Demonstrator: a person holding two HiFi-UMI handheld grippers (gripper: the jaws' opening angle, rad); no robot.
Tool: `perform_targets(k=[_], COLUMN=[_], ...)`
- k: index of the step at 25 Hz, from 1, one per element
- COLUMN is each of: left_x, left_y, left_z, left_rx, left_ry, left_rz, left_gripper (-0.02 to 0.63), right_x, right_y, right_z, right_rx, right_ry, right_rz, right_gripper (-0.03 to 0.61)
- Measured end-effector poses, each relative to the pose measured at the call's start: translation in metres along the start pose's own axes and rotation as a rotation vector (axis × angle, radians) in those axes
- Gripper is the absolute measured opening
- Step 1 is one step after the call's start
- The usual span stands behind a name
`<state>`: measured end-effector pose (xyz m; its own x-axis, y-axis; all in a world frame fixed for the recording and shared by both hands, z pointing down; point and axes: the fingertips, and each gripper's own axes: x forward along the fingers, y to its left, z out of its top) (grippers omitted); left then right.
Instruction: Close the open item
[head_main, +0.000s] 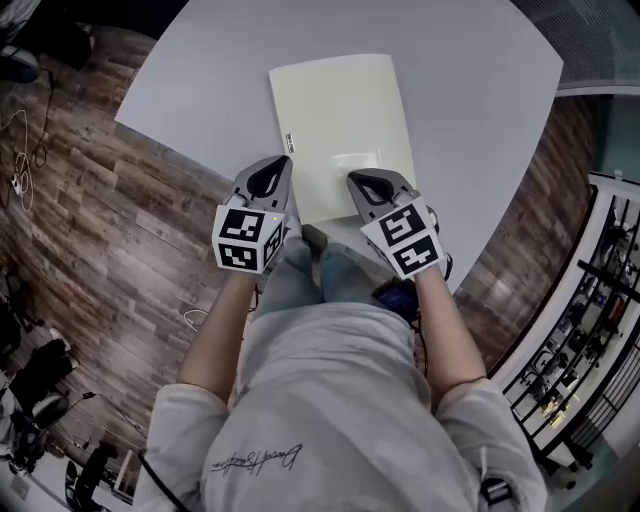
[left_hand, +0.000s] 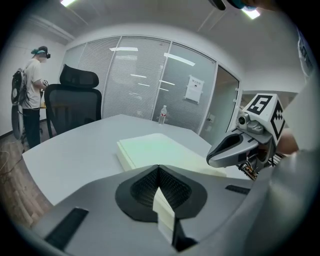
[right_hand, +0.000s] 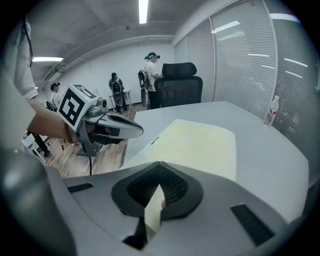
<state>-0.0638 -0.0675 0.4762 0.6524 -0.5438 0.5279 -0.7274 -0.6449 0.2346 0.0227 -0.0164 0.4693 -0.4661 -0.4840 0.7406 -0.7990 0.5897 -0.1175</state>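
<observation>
Pale folder (head_main: 340, 130) lies flat on grey table (head_main: 480, 90)

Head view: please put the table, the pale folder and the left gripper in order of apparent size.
1. table
2. pale folder
3. left gripper
The gripper is nearer the camera, so it looks larger than it is.

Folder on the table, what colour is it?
Pale cream yellow, plain. The folder shows best in the head view.

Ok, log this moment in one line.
folder: closed, flat on table | left gripper: shut, at its left edge | right gripper: shut, over its near end
</observation>
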Motion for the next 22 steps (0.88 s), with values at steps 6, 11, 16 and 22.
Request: perform_targets(k=[6, 11, 16, 22], left_x=[-0.012, -0.023, -0.037, -0.051], left_y=[-0.015, -0.034, -0.052, -0.066], left_z=[0.018, 0.04, 0.053, 0.063], left_rx=[0.025, 0.042, 0.056, 0.06], left_ry=[-0.027, -0.061, -0.08, -0.101], left_rz=[-0.024, -0.056, -0.092, -0.111], left_gripper=[0.009, 0.009, 0.009, 0.009], right_x=[-0.033, -0.059, -0.082, -0.098], right_y=[-0.01, -0.02, -0.018, -0.012], right_z=[0.008, 0.014, 0.021, 0.026], right_rx=[0.032, 0.068, 0.1, 0.116], right_ry=[-0.074, -0.145, -0.199, -0.24], right_rz=[-0.041, -0.067, -0.066, -0.065], right_gripper=[0.014, 0.012, 0.014, 0.012])
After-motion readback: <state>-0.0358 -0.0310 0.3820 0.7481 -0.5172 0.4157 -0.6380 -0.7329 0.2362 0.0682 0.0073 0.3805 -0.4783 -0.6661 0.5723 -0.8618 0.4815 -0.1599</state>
